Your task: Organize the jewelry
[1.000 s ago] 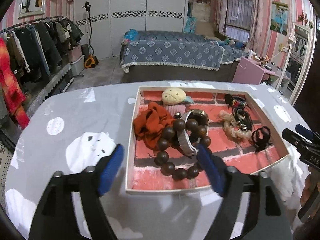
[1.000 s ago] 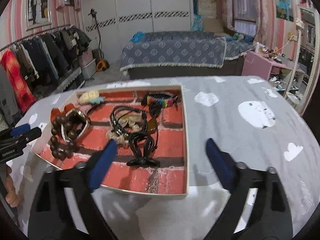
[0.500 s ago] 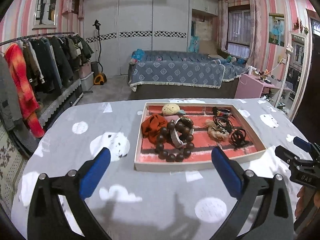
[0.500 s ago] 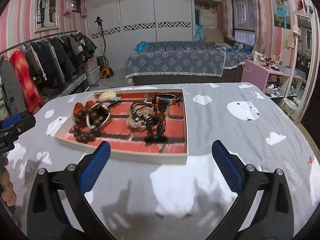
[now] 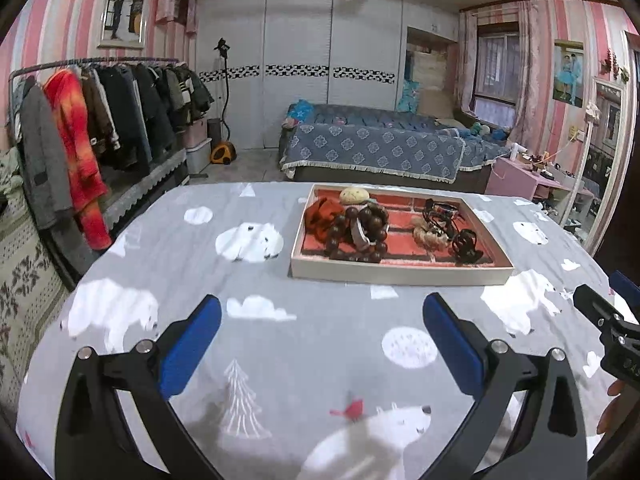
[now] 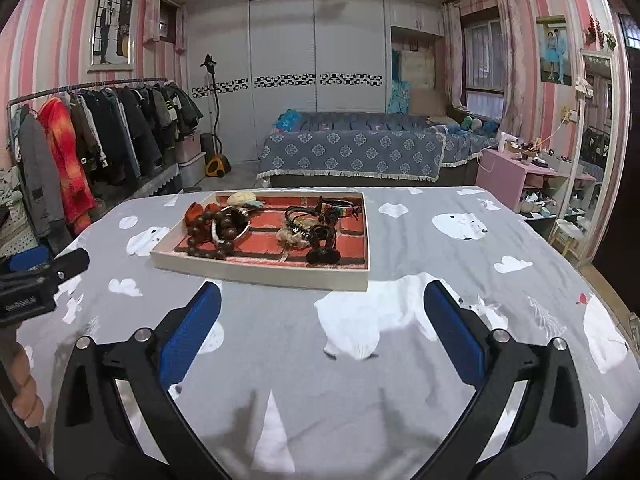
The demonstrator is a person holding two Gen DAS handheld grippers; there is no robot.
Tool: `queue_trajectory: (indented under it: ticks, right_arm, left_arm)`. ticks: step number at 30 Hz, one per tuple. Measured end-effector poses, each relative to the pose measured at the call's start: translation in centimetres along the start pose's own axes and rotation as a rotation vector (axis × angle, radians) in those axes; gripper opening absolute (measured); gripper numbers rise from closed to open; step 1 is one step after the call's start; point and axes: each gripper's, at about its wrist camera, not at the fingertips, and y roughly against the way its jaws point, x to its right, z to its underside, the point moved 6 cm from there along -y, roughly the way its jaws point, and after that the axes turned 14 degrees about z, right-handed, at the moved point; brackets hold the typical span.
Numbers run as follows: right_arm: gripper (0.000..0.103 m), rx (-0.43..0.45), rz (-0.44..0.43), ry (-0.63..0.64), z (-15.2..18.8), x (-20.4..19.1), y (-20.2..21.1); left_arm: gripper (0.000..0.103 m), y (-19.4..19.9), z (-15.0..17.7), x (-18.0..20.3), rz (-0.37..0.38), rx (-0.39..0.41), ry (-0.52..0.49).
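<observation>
Both grippers hover over the desk (image 5: pixel 304 360), which is covered by a grey cloth with white bears and clouds. The left gripper (image 5: pixel 322 316) has its jaws spread wide with nothing between them, and the right gripper (image 6: pixel 322 306) is likewise wide open and empty. The tray (image 5: pixel 400 274) sits ahead of them toward the far side of the desk, well apart from both. Inside it (its floor printed like red brick) lie a string of dark wooden beads (image 5: pixel 356 236) at the left, touching an orange scrunchie (image 5: pixel 320 216), a pale round piece (image 5: pixel 354 195) at the back, and a tangle of black hair ties (image 5: pixel 444 216) with a black clip (image 5: pixel 466 244) at the right.
</observation>
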Motion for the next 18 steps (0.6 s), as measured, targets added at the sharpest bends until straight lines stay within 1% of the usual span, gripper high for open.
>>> queue_trajectory:
  ticks: [3,4,7,14,18]
  right_arm:
    - [0.099,0.015,0.008,0.002,0.5,0.1,1.4]
    - [0.099,0.018,0.008,0.004,0.5,0.1,1.6]
    - [0.099,0.031,0.017,0.007,0.8,0.2,2.4]
    - [0.099,0.028,0.032,-0.006,1.2,0.8,2.7]
    - [0.099,0.035,0.046,-0.004,1.4,1.0,2.9]
  left_arm:
    - [0.098,1.0,0.6,0.3,-0.03,0.016,-0.006]
    - [0.098,1.3,0.8,0.5,-0.049,0.022,-0.019]
    - [0.098,2.1,0.8,1.1,-0.069,0.043,-0.049]
    - [0.099,2.9,0.8,1.9,-0.081,0.066,-0.093]
    - [0.098,3.1,1.1,1.6,-0.083,0.062,-0.084]
